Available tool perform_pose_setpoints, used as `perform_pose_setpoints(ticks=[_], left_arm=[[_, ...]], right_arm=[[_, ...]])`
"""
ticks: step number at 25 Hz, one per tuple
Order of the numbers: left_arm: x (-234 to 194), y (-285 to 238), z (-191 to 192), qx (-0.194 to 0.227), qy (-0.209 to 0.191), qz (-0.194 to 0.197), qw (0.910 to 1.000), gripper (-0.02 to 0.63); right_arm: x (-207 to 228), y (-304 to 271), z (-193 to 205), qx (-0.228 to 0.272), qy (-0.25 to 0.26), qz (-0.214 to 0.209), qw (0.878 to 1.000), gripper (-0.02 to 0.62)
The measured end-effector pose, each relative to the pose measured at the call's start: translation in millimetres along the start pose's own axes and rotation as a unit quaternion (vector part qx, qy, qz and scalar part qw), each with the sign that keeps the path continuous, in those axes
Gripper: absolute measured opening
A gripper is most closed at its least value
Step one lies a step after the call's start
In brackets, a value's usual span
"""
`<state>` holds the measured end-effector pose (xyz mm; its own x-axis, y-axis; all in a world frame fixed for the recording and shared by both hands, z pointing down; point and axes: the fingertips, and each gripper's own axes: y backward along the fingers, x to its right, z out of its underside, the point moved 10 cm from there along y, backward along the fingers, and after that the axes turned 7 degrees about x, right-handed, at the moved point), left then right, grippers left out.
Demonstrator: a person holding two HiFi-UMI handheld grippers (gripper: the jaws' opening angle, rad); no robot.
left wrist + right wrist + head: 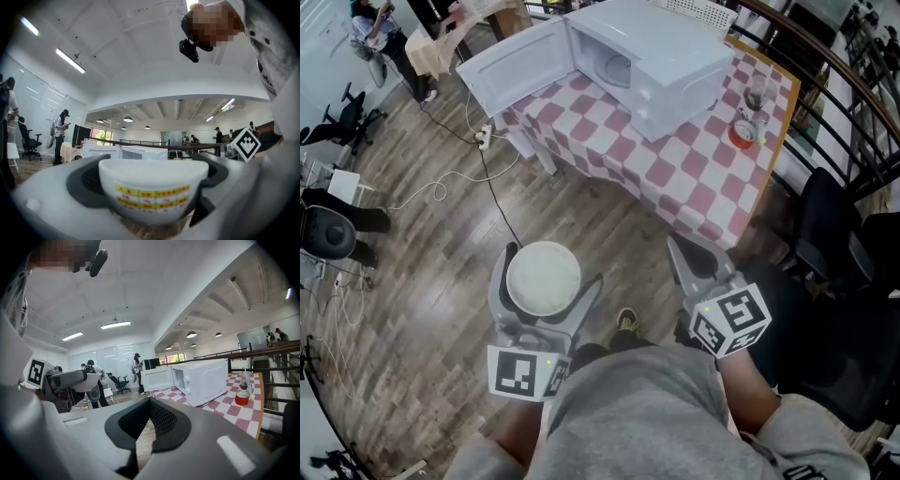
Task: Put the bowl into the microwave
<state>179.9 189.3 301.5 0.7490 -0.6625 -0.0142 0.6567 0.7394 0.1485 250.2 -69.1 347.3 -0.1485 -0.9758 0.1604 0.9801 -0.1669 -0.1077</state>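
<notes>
A white bowl (543, 277) with a yellow label band (153, 193) is held over the wood floor, clamped from both sides by my left gripper (548, 267), which is shut on it. The white microwave (661, 66) stands on the checkered table (675, 178) ahead, and its door (517, 66) is swung wide open to the left. Beside the bowl, my right gripper (678, 246) is shut and holds nothing. The right gripper view shows the right gripper (147, 420) with pads together, the bowl (89, 383) at left and the microwave (206, 380) beyond.
A glass with red drink (743, 131) sits on the table right of the microwave. A power strip and cables (485, 138) lie on the floor by the table's left end. A black chair (834, 244) and a railing (825, 66) stand at right. People (380, 37) stand far left.
</notes>
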Motion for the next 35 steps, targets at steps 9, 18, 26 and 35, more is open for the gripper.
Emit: perform_pose_setpoints(ticks=[9, 18, 26, 35], left_arm=[[9.7, -7.8, 0.7, 0.011, -0.004, -0.007, 0.9999, 0.543], [16.5, -13.1, -0.3, 0.007, -0.016, -0.006, 0.9998, 0.543], [9.6, -16.2, 2.5, 0.000, -0.013, -0.003, 0.9999, 0.543], [-25.4, -42.1, 12.5, -0.009, 0.006, 0.005, 0.9999, 0.543]], right_arm=[[18.6, -3.8, -0.9, 0.004, -0.004, -0.008, 1.000, -0.003], [26.5, -0.5, -1.2, 0.011, -0.010, -0.009, 1.000, -0.003], [27.2, -6.5, -1.7, 0.017, -0.015, 0.000, 1.000, -0.003], [26.1, -45.7, -3.6, 0.003, -0.016, 0.011, 1.000, -0.003]])
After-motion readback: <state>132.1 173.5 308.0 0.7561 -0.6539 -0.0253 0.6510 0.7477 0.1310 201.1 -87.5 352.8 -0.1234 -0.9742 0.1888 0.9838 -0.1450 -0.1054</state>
